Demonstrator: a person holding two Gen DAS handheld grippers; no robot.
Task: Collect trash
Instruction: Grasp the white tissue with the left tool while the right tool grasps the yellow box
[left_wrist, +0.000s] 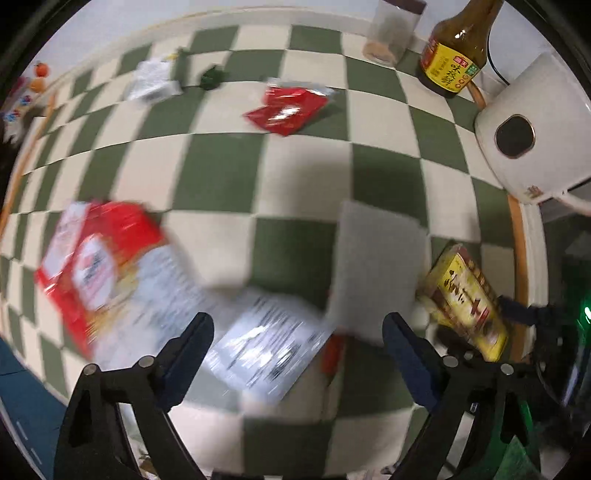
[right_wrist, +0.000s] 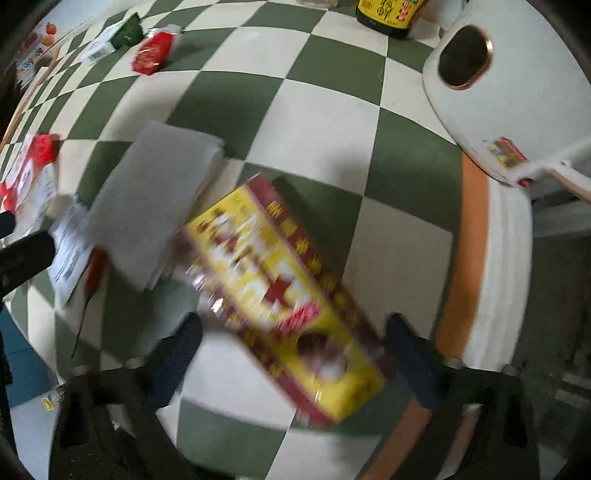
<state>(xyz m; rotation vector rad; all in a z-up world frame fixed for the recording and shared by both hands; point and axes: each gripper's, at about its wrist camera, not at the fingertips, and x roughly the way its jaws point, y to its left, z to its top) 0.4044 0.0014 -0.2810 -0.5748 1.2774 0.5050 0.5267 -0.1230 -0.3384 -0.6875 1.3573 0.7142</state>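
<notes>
- My left tool (left_wrist: 297, 332) hangs wide open and empty; a white printed wrapper (left_wrist: 269, 350) lies flat on the bench (left_wrist: 306, 173) between its fingers. It looks light and slippery; I'd pinch an edge.
- My right tool (right_wrist: 295, 332), also open and empty, straddles a yellow box (right_wrist: 280, 295): stiff, light, best gripped across its narrow sides.
- Farther ahead, a red packet (left_wrist: 286, 109); print is blurred, unreadable.

Count, both views combined. Red wrappers: two, one large red-and-white packet (left_wrist: 99, 269) and one small red sachet (left_wrist: 288, 109). Silver printed packets: two, one near (left_wrist: 269, 350), one far (left_wrist: 151, 79). Yellow cartons: one (right_wrist: 280, 295). Grey folded cloths: one (left_wrist: 376, 266). Dark green crumpled scraps: one (left_wrist: 212, 77). Brown sauce bottles with yellow label: one (left_wrist: 456, 48). Clear jars with dark lid: one (left_wrist: 393, 31). White appliances: one (left_wrist: 535, 125). Worktop (left_wrist: 314, 173) in green-and-cream check: one.
</notes>
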